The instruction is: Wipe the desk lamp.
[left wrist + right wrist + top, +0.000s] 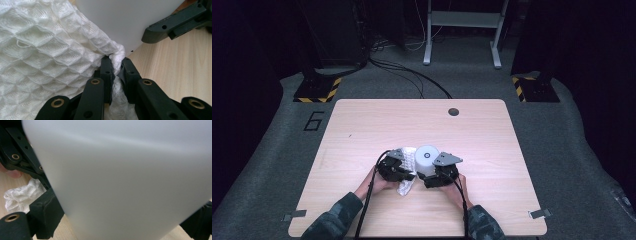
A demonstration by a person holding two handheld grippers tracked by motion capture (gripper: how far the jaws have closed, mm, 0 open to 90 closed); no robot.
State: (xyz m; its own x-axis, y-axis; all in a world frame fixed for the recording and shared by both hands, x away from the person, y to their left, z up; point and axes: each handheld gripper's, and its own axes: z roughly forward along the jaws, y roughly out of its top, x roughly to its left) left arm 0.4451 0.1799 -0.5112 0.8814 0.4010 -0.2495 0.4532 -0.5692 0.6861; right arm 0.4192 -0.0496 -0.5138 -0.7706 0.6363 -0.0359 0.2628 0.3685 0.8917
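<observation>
High view, table: a pale wooden table [362,130] with rounded corners and a dark round hole [453,111] near its far edge.
High view, cup: a white, round plastic cup [427,157] stands near the table's middle, toward the person's side, its open top facing up.
High view, cloth: a white waffle-weave cloth [407,172] lies against the cup's left side and trails down toward the person.
High view, left gripper [398,167]: black, held in the person's left hand [374,185], right at the cloth.
High view, right gripper [443,172]: black with a grey 3-cornered plate on top, held in the right hand [459,190], tight against the cup's near right side.
Left gripper view, grip: the 2 black jaws are clenched on a bunched fold of the cloth [50,57], pinched between them.
Left gripper view, cup: the cup's smooth white wall [117,22] rises just behind the cloth, which presses against it.
Left gripper view, other tool: 1 jaw of the right gripper [172,26] lies against the cup's right side above the wood.
Right gripper view, grip: the 2 jaws stand wide, 1 on each side of the cup [125,182], grasping its wall.
Right gripper view, cloth: a crumpled bit of the cloth [20,195] lies on the table at left, beside the left gripper's black links [17,155].
</observation>
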